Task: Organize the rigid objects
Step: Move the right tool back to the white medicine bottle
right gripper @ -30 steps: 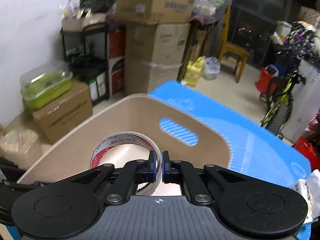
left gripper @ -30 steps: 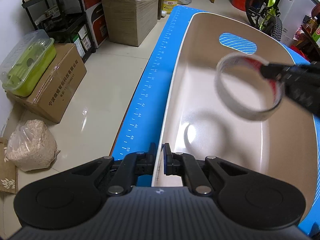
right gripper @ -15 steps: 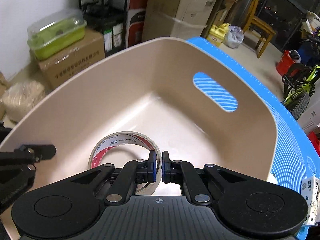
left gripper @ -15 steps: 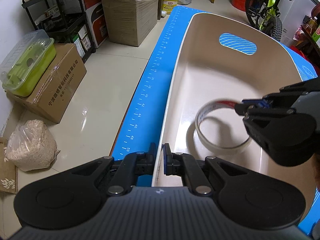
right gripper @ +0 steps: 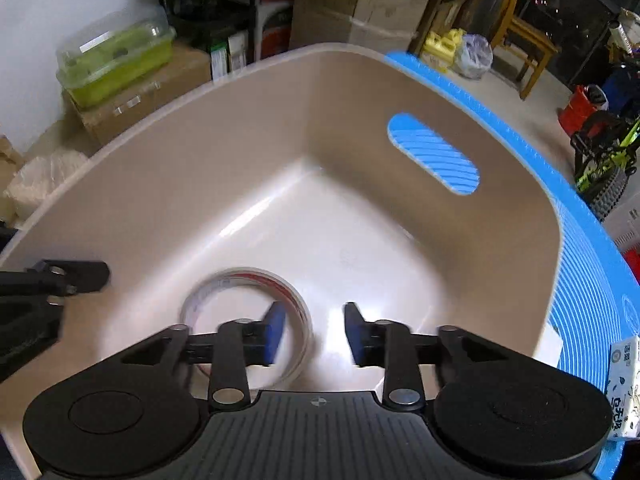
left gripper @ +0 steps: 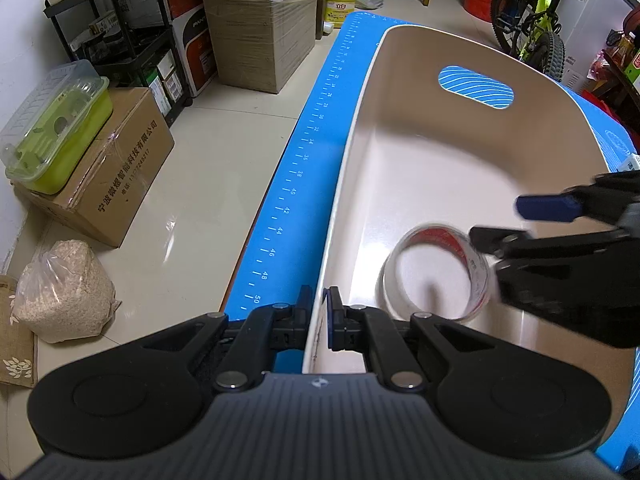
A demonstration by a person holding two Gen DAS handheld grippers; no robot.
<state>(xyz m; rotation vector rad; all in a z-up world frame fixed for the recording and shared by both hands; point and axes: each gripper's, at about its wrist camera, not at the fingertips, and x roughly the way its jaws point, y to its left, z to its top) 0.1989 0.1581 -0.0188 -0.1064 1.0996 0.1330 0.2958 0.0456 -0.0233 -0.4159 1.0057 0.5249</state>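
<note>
Home storage room or garage. Stacked cardboard boxes (left gripper: 256, 24), metal shelf rack (left gripper: 120, 40), bicycle (left gripper: 532, 20), wooden chair (right gripper: 524, 48). Tiled floor (left gripper: 208, 168).

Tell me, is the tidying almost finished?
One thing looks done: the tape roll now sits on the floor of the beige tub. The right hand-held gripper has just been opening its jaws; one finger is still inside the ring, no longer squeezing. The left hand-held gripper is shut on the tub's rim. Left: a small packet on the blue mat may go next. I can't see other things.
</note>
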